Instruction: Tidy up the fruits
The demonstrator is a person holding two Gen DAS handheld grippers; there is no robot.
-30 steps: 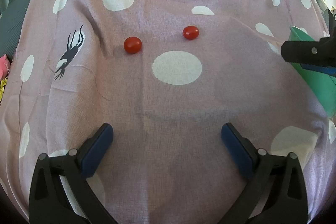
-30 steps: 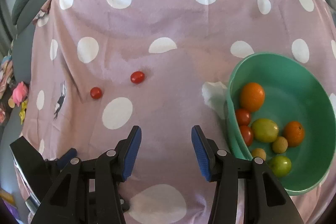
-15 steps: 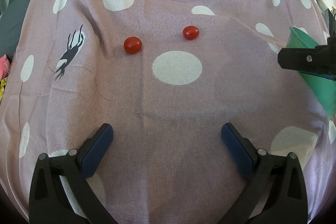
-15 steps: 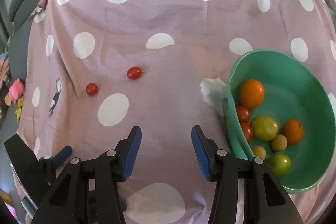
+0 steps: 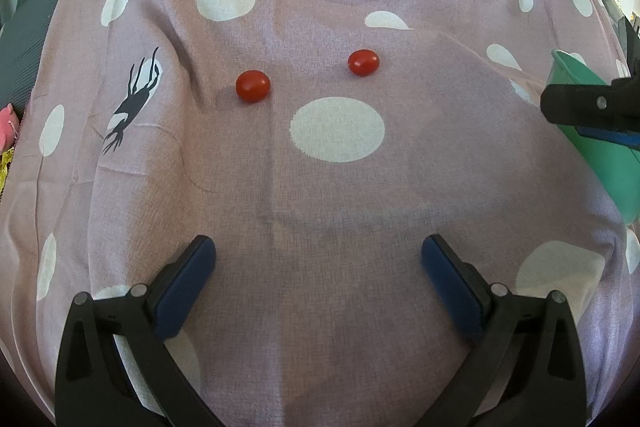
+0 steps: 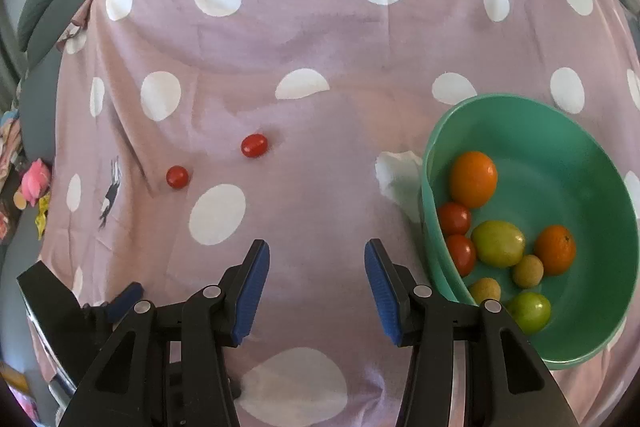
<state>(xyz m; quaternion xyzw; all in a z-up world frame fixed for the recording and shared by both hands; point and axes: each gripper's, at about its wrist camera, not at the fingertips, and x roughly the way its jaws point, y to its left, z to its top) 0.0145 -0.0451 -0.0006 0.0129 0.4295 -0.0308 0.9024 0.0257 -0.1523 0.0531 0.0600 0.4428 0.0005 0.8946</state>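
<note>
Most of the fruit already sits in the green bowl, so I judge the step in hand to be fetching the last two cherry tomatoes off the spotted cloth; neither claw holds anything, the left gripper spread wide and the right gripper narrower but with a clear gap. In the left wrist view the nearer cherry tomato lies at about eleven o'clock from the left claw and the farther cherry tomato at about twelve to one o'clock, both well apart from the pads. The next move likely calls for reaching forward and down until the open jaws straddle one tomato, then closing gently, since it is round and may roll on the wrinkled fabric.
</note>
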